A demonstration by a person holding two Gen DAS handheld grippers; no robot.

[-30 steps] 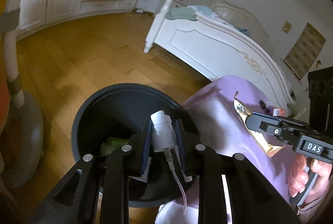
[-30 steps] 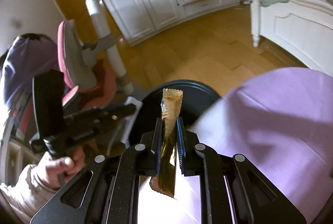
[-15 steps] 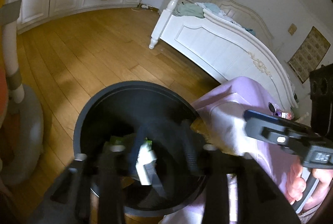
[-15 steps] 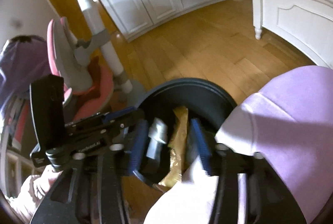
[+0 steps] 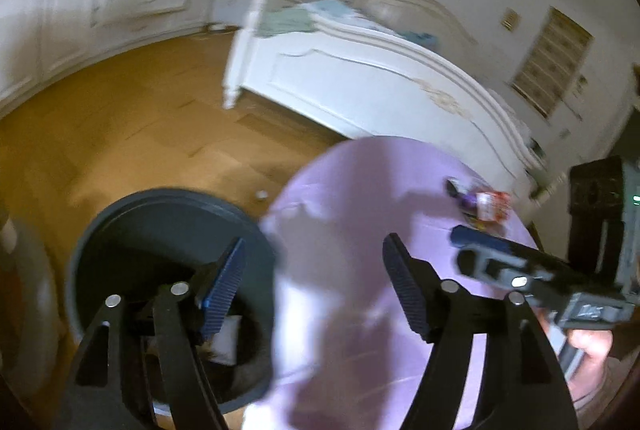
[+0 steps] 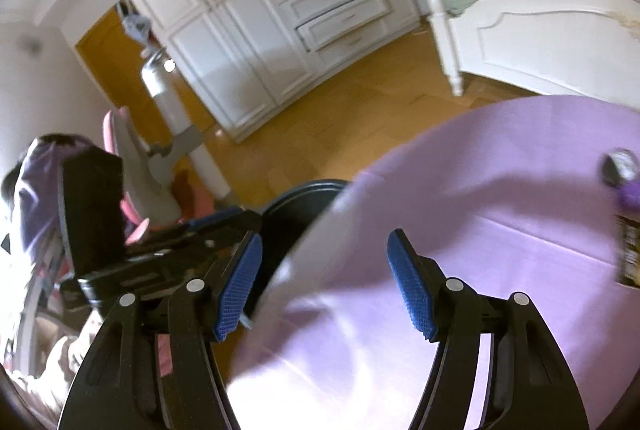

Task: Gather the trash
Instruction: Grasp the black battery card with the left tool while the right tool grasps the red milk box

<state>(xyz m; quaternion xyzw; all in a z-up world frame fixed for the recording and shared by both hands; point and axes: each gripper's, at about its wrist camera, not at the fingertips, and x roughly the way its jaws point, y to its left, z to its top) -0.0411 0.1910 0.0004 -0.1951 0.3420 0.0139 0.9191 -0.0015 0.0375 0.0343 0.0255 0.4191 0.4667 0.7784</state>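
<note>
The remaining trash, a small cluster of wrappers (image 5: 486,206) with a red-and-white packet and a dark purple piece, lay on the purple-covered table (image 5: 360,214), ahead and to the right of the left gripper (image 5: 312,290) and just beyond the tip of the right gripper (image 5: 480,250) as the left camera saw it. In the right wrist view the same litter (image 6: 624,190) sat at the far right edge, well to the right of the right gripper (image 6: 324,282), with a printed packet (image 6: 630,250) just below it (too blurred to name more closely). The dark round trash bin (image 5: 160,214) stood below and to the left of the left gripper's left finger, with pale scraps (image 5: 228,338) lying at its bottom. Both grippers had their blue-padded fingers spread wide with nothing between them. Judging from that, the step in hand was the reach back over the table for the next piece. The next move would call for swinging a gripper rightward over the cloth, lowering the spread fingers around a wrapper and pinching it without snagging the cloth.
</note>
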